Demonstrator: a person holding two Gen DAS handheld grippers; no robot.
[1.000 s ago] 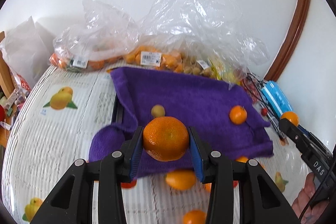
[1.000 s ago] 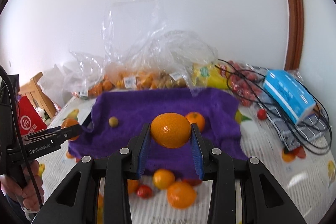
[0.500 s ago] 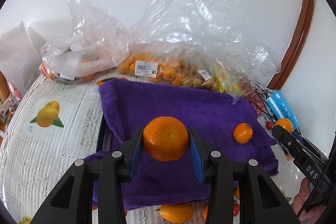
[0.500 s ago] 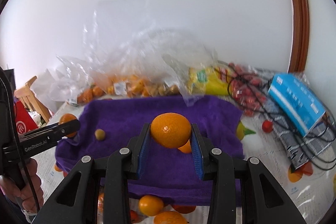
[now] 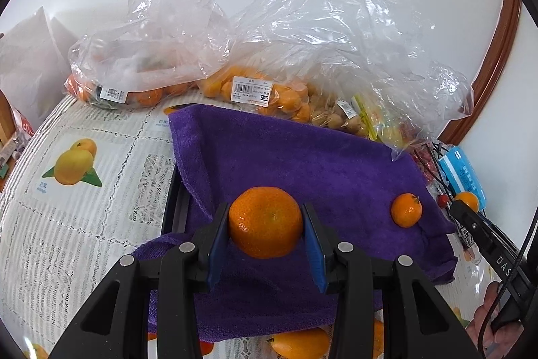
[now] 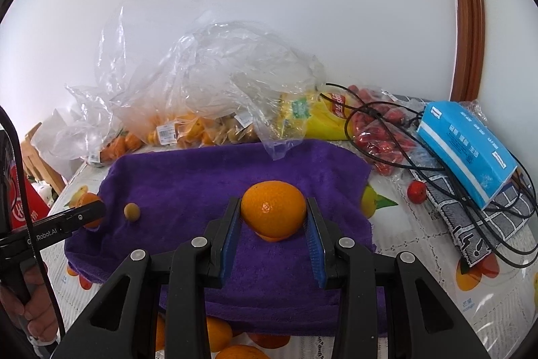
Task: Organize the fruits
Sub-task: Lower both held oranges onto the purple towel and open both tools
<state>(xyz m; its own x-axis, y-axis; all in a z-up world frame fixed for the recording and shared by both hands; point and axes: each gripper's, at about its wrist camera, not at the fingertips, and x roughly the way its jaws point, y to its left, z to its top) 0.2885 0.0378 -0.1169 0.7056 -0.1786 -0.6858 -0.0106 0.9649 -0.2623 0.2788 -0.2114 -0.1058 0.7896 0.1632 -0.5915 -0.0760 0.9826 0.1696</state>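
Fruit in both hand-held grippers, over the towel

L hand-held gripper [image 5: 266, 239]: blue pads pinched on a mandarin [image 5: 265, 222], one pad each side, fruit clear of the cloth. It hangs over the near-left part of the purple towel [image 5: 302, 157]. In the R view the same gripper shows at far left [image 6: 97, 212], tip at the towel's left edge, orange fruit partly seen behind it; a hand [image 6: 32, 312] grips its handle low in the corner.

R hand-held gripper [image 6: 273, 226]: pads clamped on an orange [image 6: 273, 209], held above the towel's middle. In the L view its tip [image 5: 462, 207] sits at the towel's right edge with the fruit just visible.

On towel: small mandarin [image 5: 406, 210] toward the right side, lying loose; in the R view only an orange sliver shows under the held orange. Small yellow-brown fruit [image 6: 131, 211] near the left edge, apart from both grippers.

Counter [image 5: 84, 224] w/ fruit-print lace cover. More orange fruit [image 6: 218, 333] on it just in front of the towel, partly hidden by gripper arms.

Behind towel, vs. wall: clear plastic bags [image 5: 302, 39] of orange fruit w/ price labels. R side: bag of red fruit [image 6: 383, 137], blue tissue pack [image 6: 467, 150], black cable [image 6: 437, 177] looped over both, one red fruit [image 6: 417, 190] loose on counter.
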